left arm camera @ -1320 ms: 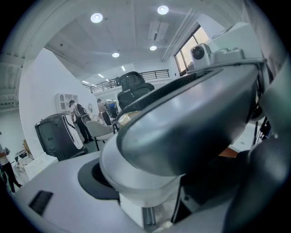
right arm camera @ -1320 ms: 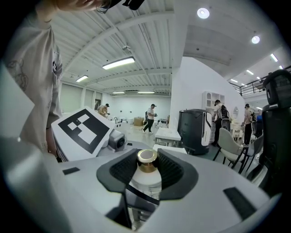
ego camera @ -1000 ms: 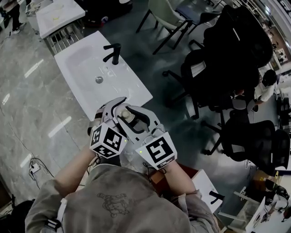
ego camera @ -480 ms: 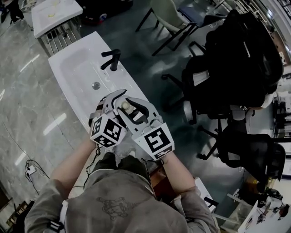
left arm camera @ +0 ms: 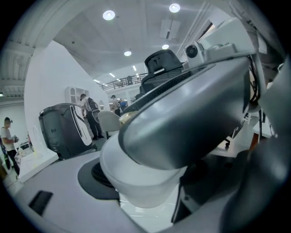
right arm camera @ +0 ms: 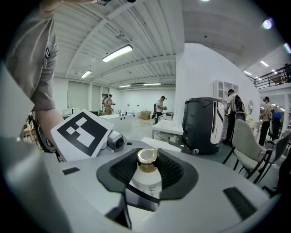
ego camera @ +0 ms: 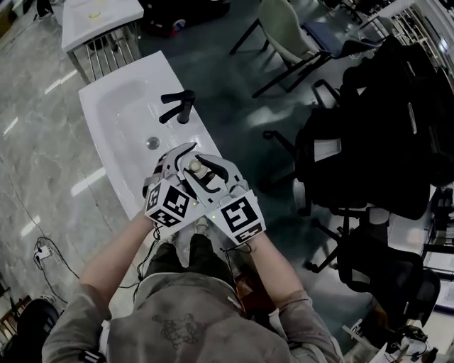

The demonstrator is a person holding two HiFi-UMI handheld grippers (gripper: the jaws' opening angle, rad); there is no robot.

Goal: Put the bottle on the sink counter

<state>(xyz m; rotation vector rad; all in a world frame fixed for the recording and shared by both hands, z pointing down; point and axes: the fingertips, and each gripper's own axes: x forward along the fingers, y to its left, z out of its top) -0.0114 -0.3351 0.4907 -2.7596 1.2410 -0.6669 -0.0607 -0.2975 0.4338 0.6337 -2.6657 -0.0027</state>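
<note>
A white bottle [ego camera: 196,169] with a gold cap stands upright between the pads of my right gripper [ego camera: 203,167], which is shut on it. In the right gripper view the bottle [right arm camera: 144,182] shows between the two dark ribbed pads [right arm camera: 175,172]. My left gripper [ego camera: 177,157] is pressed close against the right one from the left. The left gripper view is filled by the right gripper's grey jaw and the bottle's white body [left arm camera: 145,182], so the left jaws' stand is unclear. Both grippers hover over the near end of the white sink [ego camera: 120,99].
A black faucet [ego camera: 179,106] stands at the sink's right rim, with the drain [ego camera: 152,142] just beyond the grippers. Black office chairs [ego camera: 369,142] crowd the right side. A second white basin on a metal rack [ego camera: 99,21] sits behind the sink.
Both grippers, with the bottle, have moved a little forward over the sink's near end, closer to the drain. The grip looks the same.
</note>
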